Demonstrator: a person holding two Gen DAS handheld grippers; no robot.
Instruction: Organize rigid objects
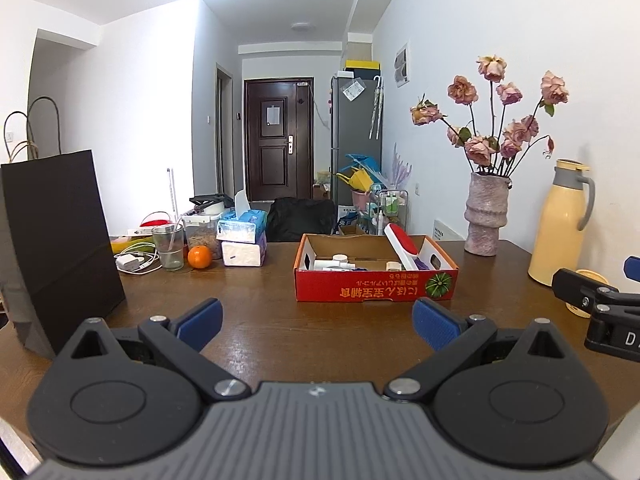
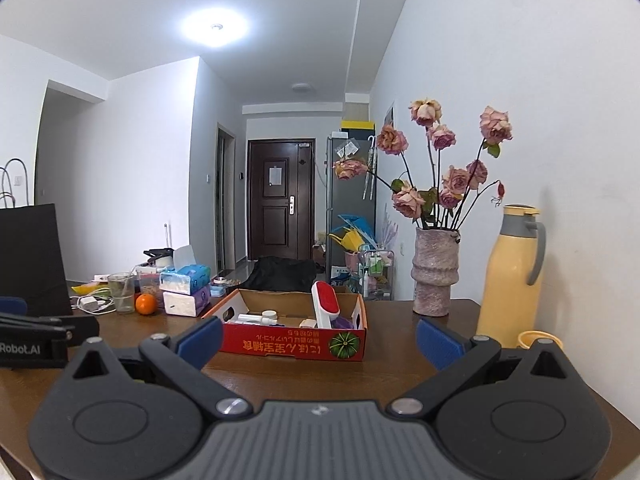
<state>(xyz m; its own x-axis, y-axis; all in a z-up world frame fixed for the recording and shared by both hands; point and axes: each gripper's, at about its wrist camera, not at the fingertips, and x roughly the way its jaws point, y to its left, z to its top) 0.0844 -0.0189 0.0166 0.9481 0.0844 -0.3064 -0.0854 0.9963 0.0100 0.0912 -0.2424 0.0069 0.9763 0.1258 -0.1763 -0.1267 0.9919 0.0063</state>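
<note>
hovering above the near part of the wooden table, the left gripper has its blue-padded fingers spread wide with nothing between them; the right gripper hangs likewise released and empty, its pads far apart; each gripper shows at the edge of the other's view, side by side and apart.

straight ahead of both grippers, beyond their fingertips and not touched by either, sits the red cardboard box toward the middle of the table, its open top facing up; inside it lie a white bottle with a round cap, a red-and-white lint brush leaning upright against the right inner wall, a small pale item beside the brush and something purple in the right corner, too hidden to name.

along the far left edge stand a black paper bag, a glass with a straw, an orange, a white charger with cable and two stacked tissue packs; at the far right edge stand a vase of dried roses and a yellow thermos jug, well apart from the box.
</note>
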